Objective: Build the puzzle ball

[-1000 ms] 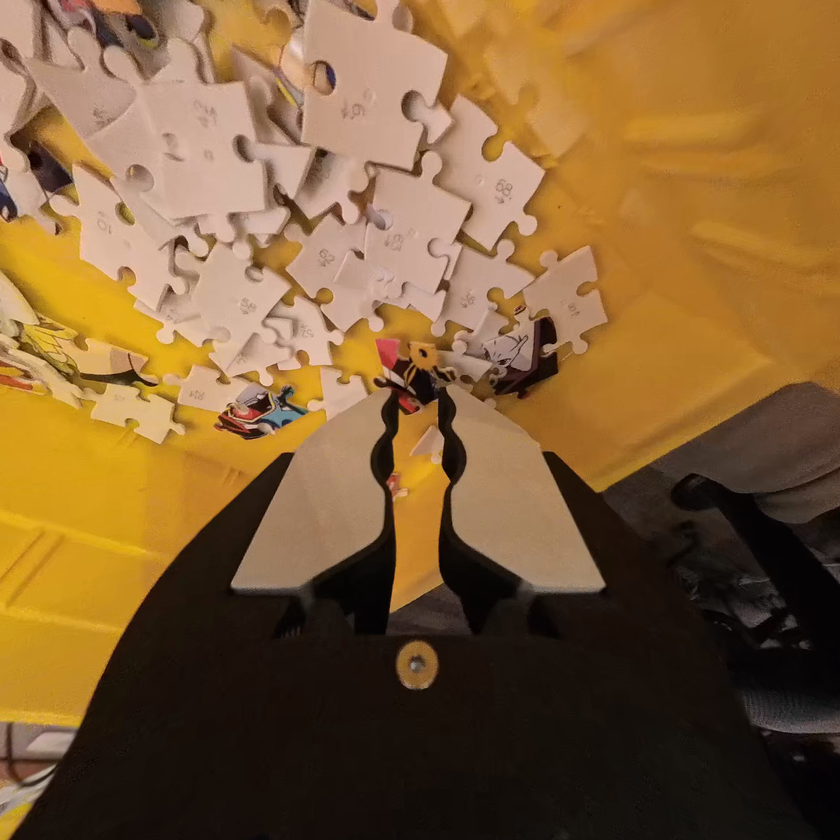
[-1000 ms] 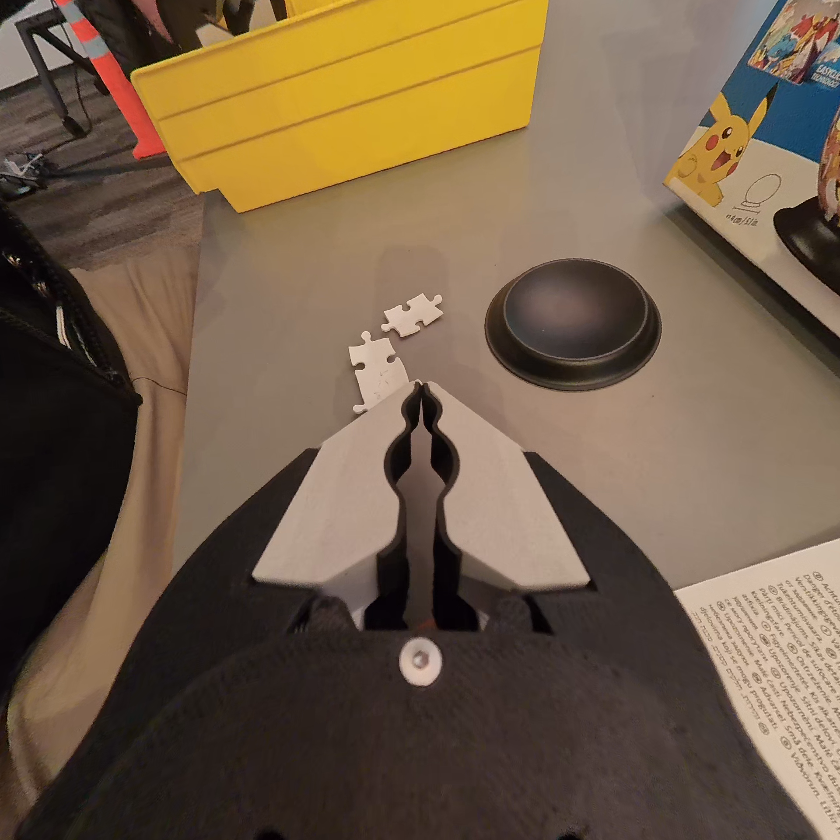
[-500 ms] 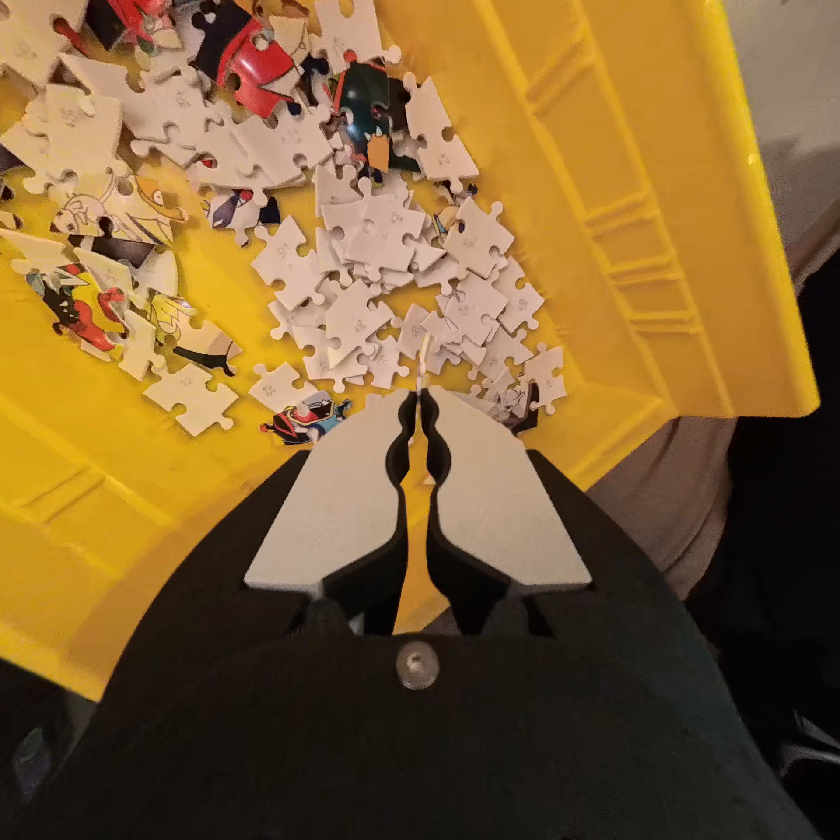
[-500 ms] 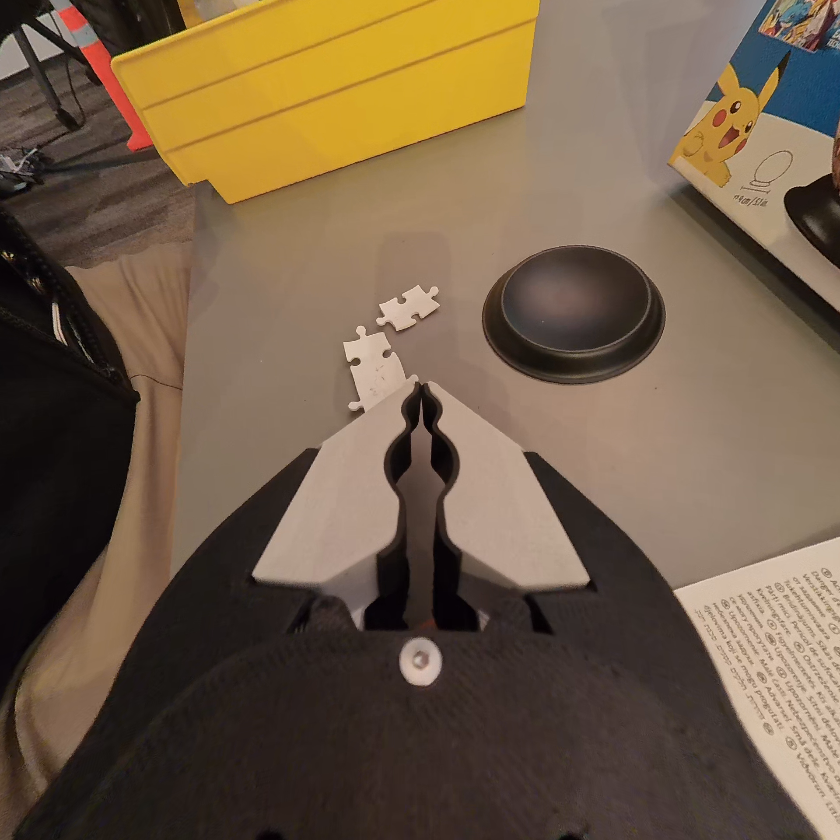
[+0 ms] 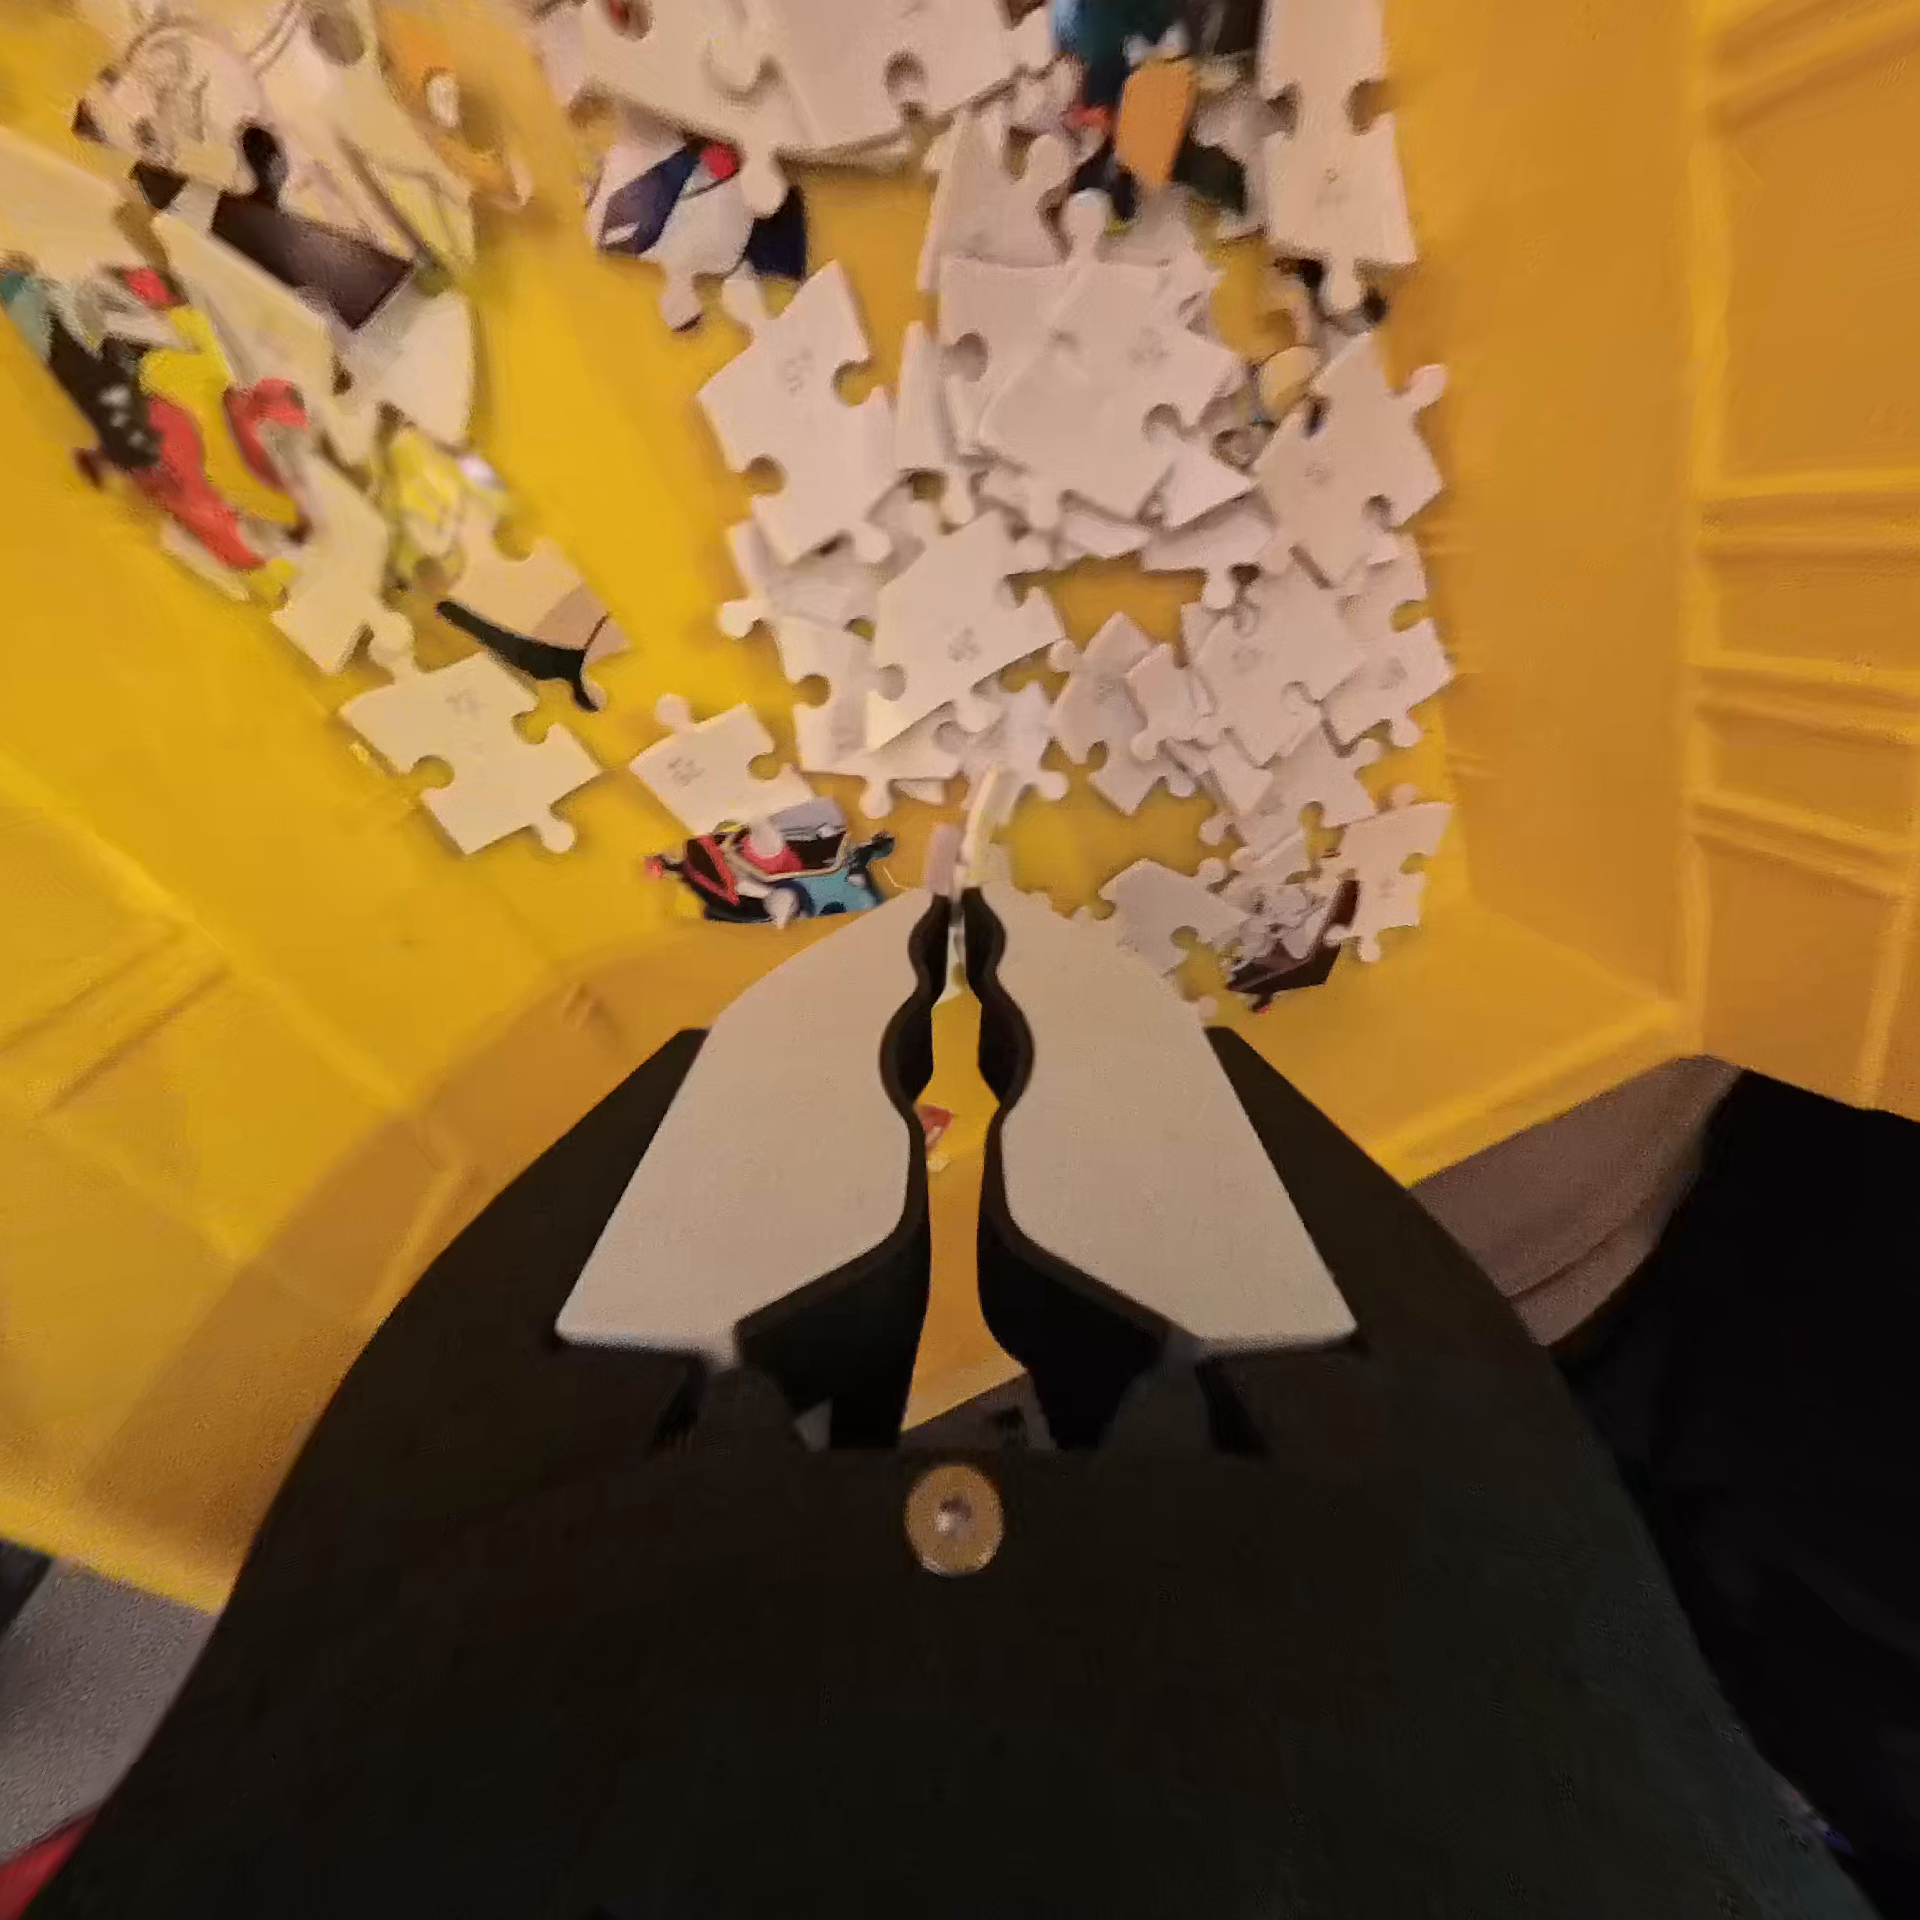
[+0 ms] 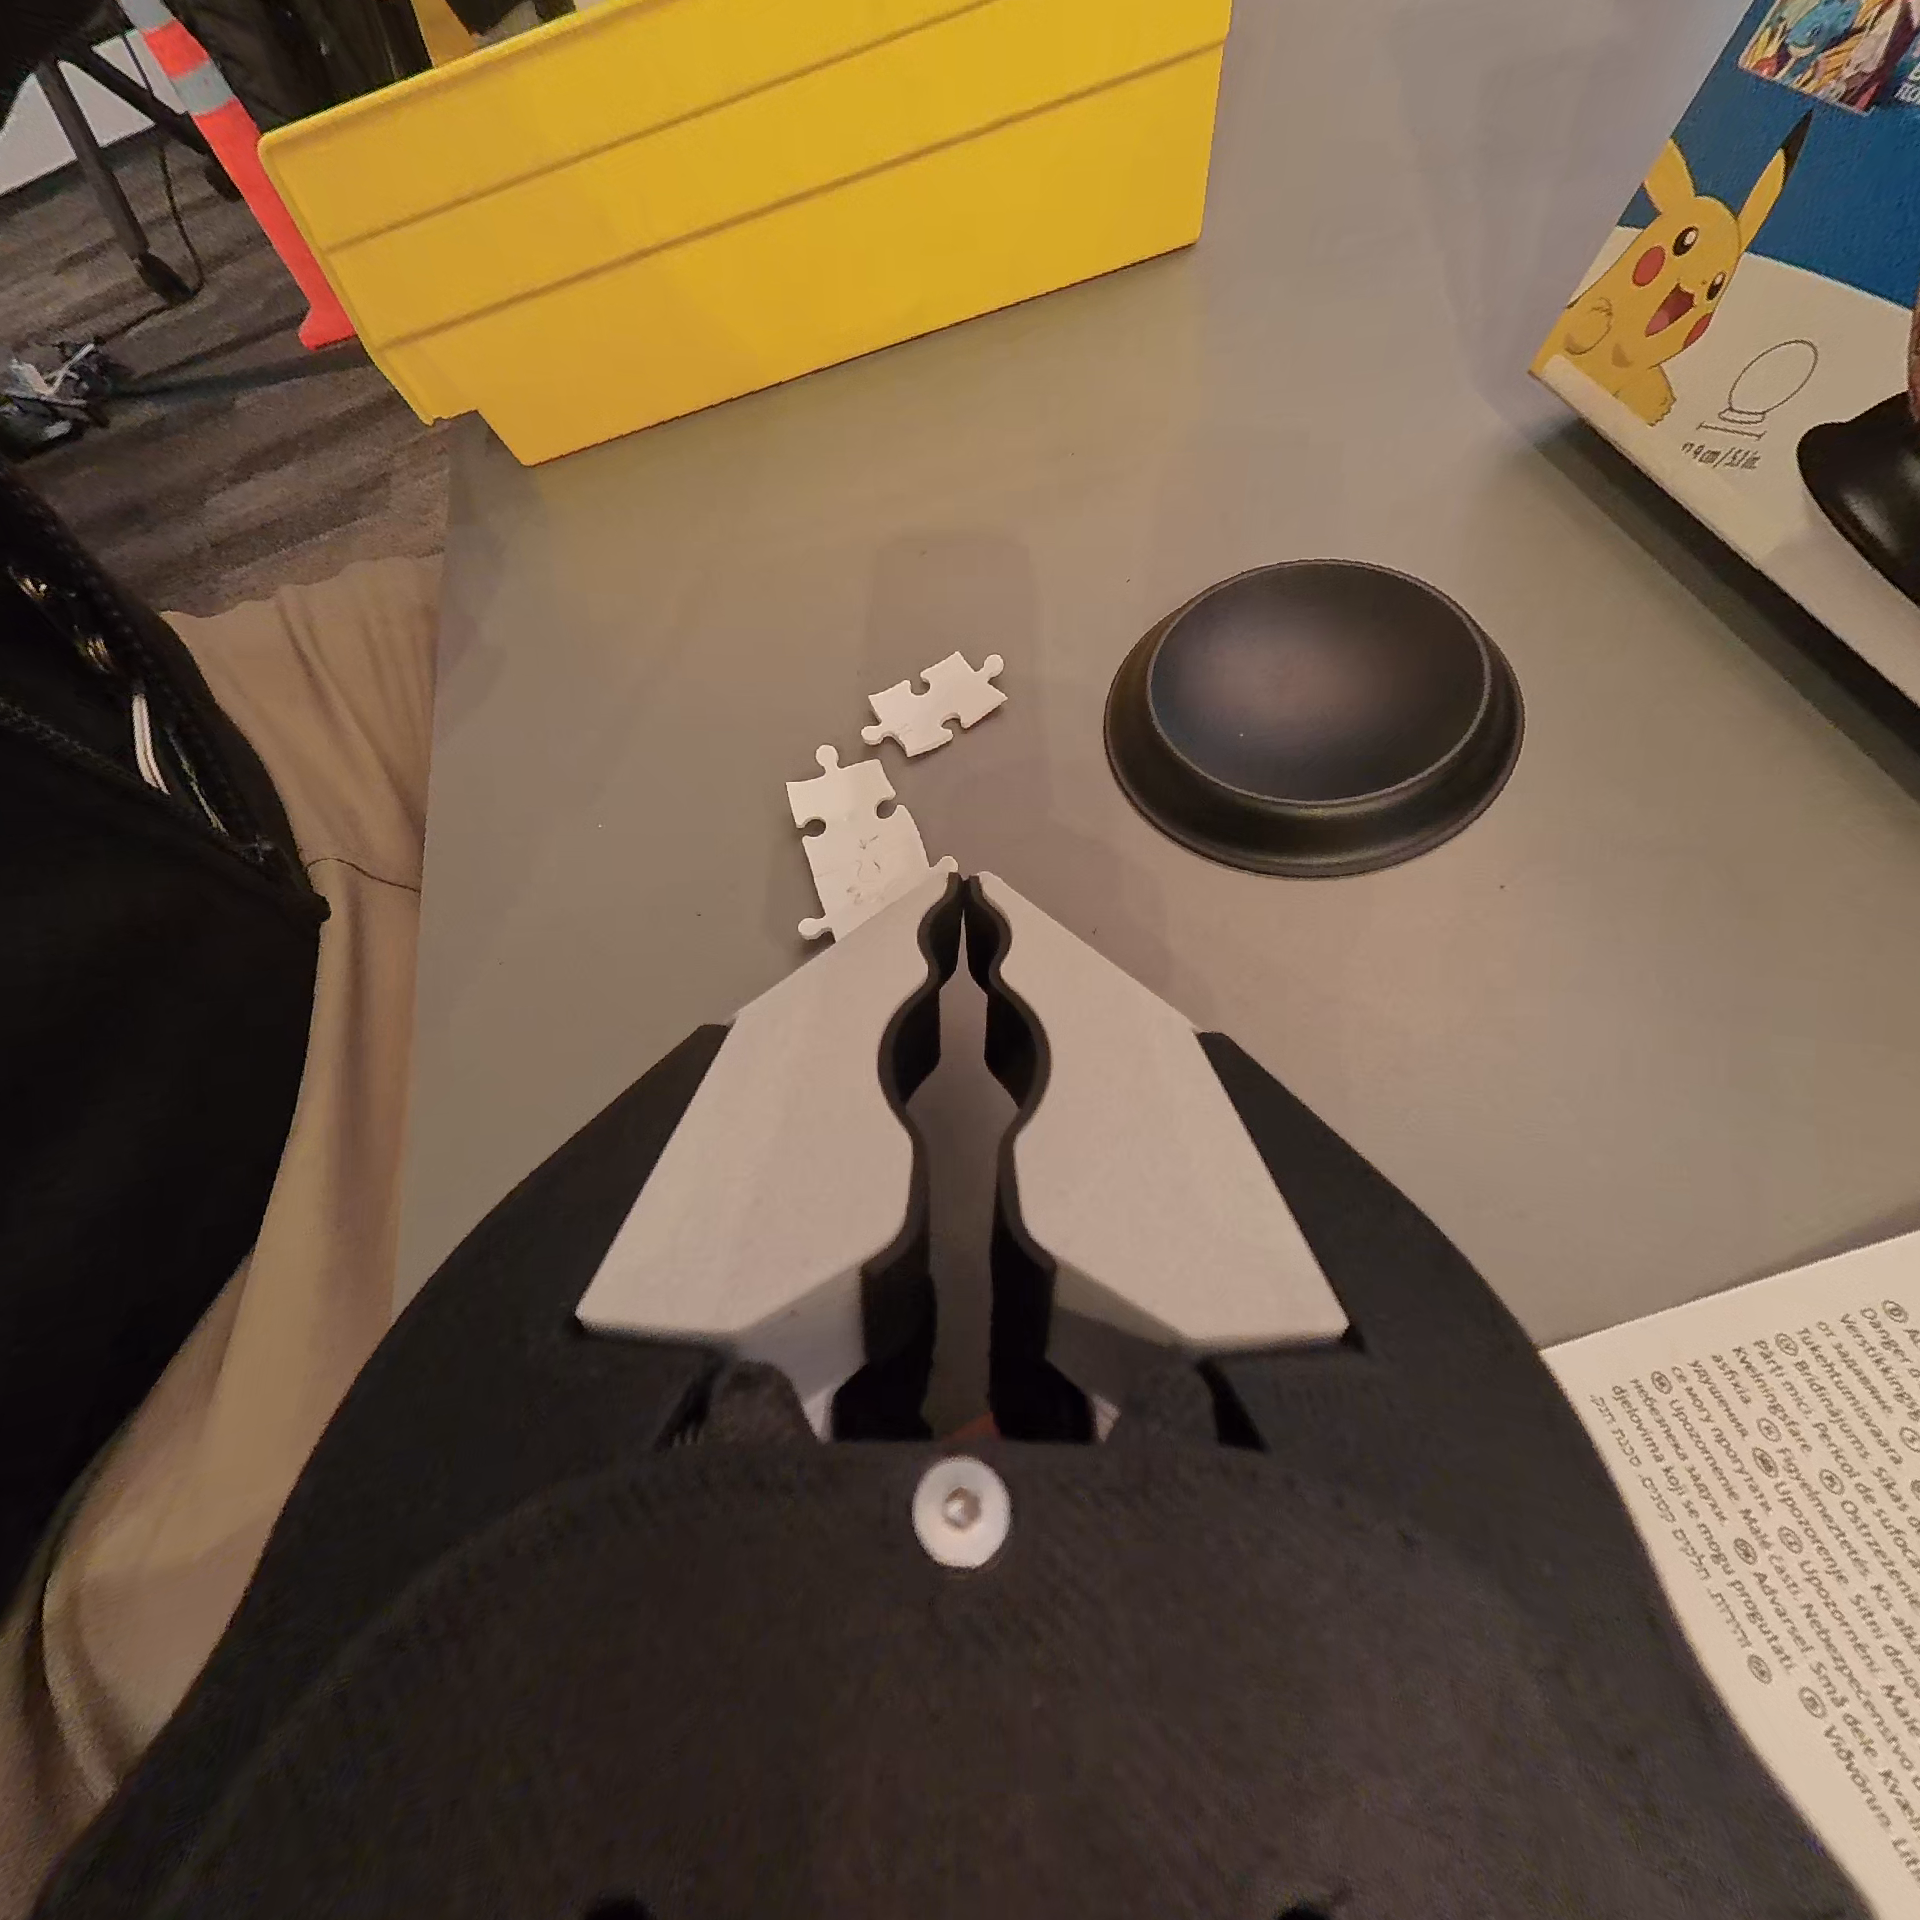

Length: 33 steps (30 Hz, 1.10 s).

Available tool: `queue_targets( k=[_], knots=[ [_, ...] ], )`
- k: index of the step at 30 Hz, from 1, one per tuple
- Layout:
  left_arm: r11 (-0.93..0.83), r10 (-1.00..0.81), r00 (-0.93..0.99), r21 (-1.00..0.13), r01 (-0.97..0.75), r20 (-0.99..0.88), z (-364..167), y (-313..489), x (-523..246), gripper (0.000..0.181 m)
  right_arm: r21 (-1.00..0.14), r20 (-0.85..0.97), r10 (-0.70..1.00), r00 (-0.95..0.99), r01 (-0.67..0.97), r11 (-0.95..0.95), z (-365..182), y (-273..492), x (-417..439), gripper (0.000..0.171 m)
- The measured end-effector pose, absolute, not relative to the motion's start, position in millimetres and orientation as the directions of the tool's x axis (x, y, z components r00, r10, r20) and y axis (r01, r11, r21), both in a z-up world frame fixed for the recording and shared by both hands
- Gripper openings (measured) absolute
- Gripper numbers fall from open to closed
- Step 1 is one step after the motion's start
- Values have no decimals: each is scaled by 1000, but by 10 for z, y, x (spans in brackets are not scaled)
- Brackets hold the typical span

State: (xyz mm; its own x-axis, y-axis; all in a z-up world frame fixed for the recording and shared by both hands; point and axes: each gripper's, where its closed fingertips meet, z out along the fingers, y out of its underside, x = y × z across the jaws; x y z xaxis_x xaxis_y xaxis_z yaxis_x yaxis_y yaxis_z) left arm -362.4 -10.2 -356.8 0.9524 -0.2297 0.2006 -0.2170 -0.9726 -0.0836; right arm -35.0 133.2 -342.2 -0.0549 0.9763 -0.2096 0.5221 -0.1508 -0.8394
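My left gripper [image 5: 956,909] is over the yellow bin [image 5: 1558,520] and shut on a thin puzzle piece [image 5: 977,831], held edge-on and sticking out past the fingertips. Below it lies a pile of loose pieces [image 5: 1091,582], mostly white side up, some printed. My right gripper [image 6: 961,883] is shut and empty above the grey table [image 6: 1143,1039]. Just beyond its tips lie two white pieces, one near [image 6: 857,842] and one farther [image 6: 935,701]. The round black ball stand [image 6: 1314,727] sits to their right.
The yellow bin shows from outside in the right wrist view [image 6: 748,239], at the table's far left. The puzzle box [image 6: 1714,260] stands at the right, an instruction sheet [image 6: 1766,1455] at the near right. The table's left edge [image 6: 426,831] borders a person's beige clothing [image 6: 312,935]. The gap from one gripper's tips to the other's is roughly 35 cm.
My left gripper shut on a piece from the pile and lifted it away, then the view swung over the bin. My right gripper barely moved.
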Motion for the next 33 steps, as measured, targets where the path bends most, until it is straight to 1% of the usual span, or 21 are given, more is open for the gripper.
queue_targets(
  k=[1, 2, 3, 4, 7, 10, 12, 15, 18, 20, 23, 26, 28, 33],
  knots=[
    [-979, -203, 969, -28, -201, 139, -3614, -144, -3740, 6, -839, -209, 976, -55, 522, -151, -3423, 1332, -350, 0],
    [-977, -208, 971, 12, -211, 118, -3639, -191, -3781, 7, -839, -209, 976, -54, 522, -151, -3423, 1333, -350, 0],
    [-977, -213, 967, 2, -215, 142, -3638, -186, -3741, 7, -840, -209, 976, -54, 522, -151, -3423, 1334, -350, 0],
    [-979, -203, 966, -21, -203, 157, -3623, -154, -3720, 7, -840, -208, 977, -53, 522, -151, -3422, 1335, -350, 0],
    [-978, -205, 973, -53, -200, 108, -3539, -125, -3807, 16, -839, -208, 977, -52, 523, -151, -3425, 1337, -349, 0],
    [-968, -222, 973, -132, -212, 62, -3373, -62, -3858, 20, -837, -212, 976, -53, 525, -154, -3428, 1336, -349, 0],
    [-944, -279, 960, -187, -271, 16, -3259, -30, -3851, 21, -837, -213, 976, -53, 525, -154, -3430, 1336, -349, 0],
    [-866, -451, 893, -239, -439, -5, -3172, -50, -3616, 18, -836, -213, 976, -53, 527, -154, -3433, 1336, -349, 0],
    [-786, -597, 802, -214, -580, 19, -3248, -152, -3321, 21, -836, -211, 976, -52, 528, -152, -3436, 1337, -349, 0],
    [-760, -645, 762, -140, -634, 49, -3378, -241, -3212, 30, -835, -210, 976, -52, 529, -152, -3438, 1337, -349, 0],
    [-742, -669, 735, -38, -670, 112, -3543, -348, -3133, 42, -835, -207, 977, -51, 529, -149, -3439, 1337, -349, 0],
    [-731, -669, 725, 30, -682, 164, -3643, -411, -3063, 57, -835, -206, 977, -50, 530, -148, -3442, 1338, -349, 0],
    [-727, -664, 727, 75, -682, 176, -3701, -429, -3059, 54, -835, -207, 977, -50, 529, -150, -3441, 1339, -349, 0],
    [-726, -668, 736, 121, -677, 110, -3726, -376, -3114, 44, -837, -208, 977, -50, 526, -151, -3435, 1340, -348, 0]
  ],
)
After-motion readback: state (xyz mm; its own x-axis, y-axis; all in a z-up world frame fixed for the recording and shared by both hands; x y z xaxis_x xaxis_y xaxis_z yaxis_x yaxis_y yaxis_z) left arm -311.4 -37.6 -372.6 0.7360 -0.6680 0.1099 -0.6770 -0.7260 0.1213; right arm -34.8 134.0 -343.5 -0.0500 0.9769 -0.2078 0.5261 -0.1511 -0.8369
